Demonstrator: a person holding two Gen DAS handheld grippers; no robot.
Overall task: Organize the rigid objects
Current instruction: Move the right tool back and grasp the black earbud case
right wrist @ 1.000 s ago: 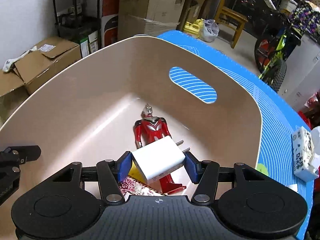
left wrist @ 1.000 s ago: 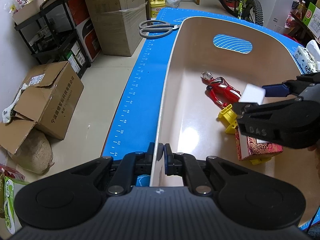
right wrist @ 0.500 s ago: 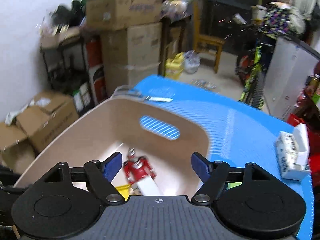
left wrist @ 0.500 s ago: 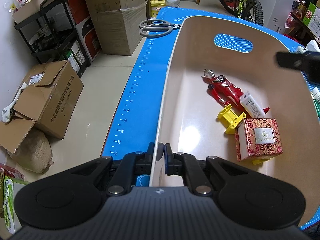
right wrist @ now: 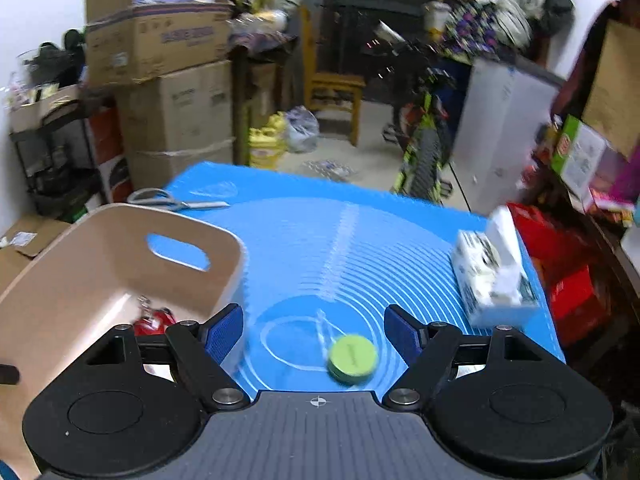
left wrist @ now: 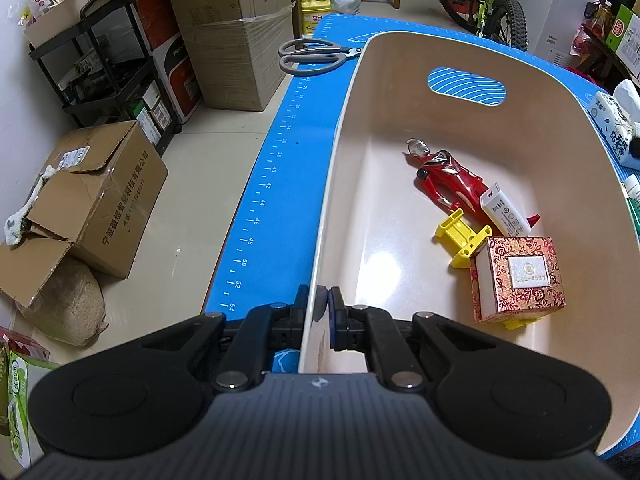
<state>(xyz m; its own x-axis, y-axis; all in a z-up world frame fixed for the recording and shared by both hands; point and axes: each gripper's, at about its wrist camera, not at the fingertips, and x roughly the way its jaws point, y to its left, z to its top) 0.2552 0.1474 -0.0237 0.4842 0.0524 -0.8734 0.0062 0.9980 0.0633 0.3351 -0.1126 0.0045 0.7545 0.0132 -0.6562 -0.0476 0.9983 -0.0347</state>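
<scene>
Right gripper gapes empty; green disc lies just below, between its jaws.

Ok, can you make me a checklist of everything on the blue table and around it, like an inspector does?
Surface: blue mat, ruler marks along one edge.
Job's things: beige bin holds red figure, white charger, yellow part, patterned box.
Clutter: scissors, green disc, tissue pack on the mat outside the bin.
Grippers: left gripper shut on the bin's rim; right gripper open, jaws just opened, nothing between them.
Cables: nothing seen.
Surroundings: cardboard boxes, bicycle, chair.
</scene>
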